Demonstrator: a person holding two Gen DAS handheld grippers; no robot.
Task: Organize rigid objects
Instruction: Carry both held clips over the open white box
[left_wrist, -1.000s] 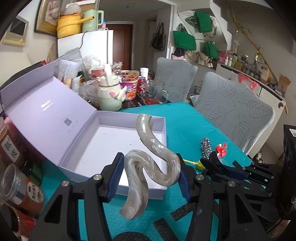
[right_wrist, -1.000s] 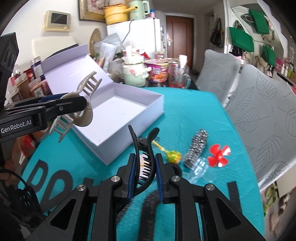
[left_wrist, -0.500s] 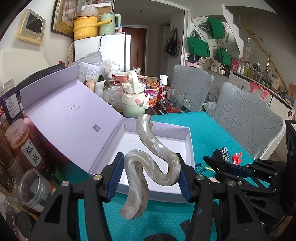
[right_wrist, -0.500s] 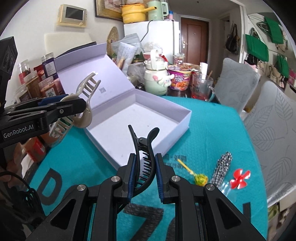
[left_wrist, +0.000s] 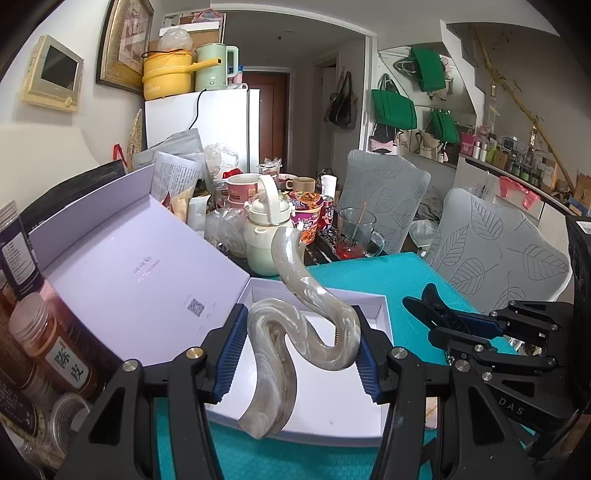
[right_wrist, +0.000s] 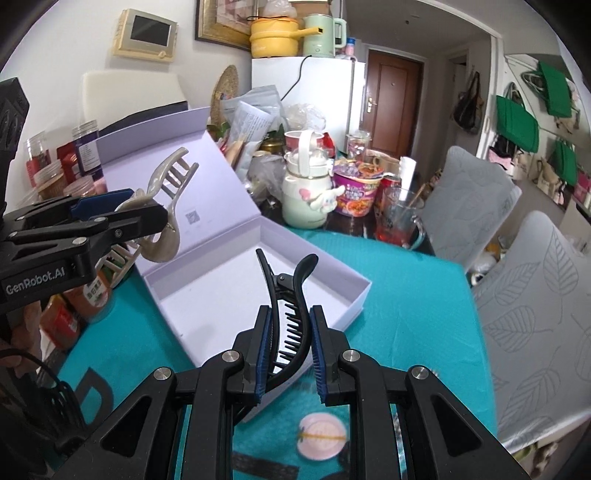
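Carrying stage: left gripper clamps pearl clip, right gripper clamps black clip; box ahead, release next.

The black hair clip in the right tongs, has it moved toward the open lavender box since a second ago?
Yes. The black hair clip now overlaps the lavender box, having been short of its near corner earlier.

Teal table — open lilac box, cream kettle

"GenRobot.AI" is printed on the left hand-held gripper, and "陈皮" labels a jar.
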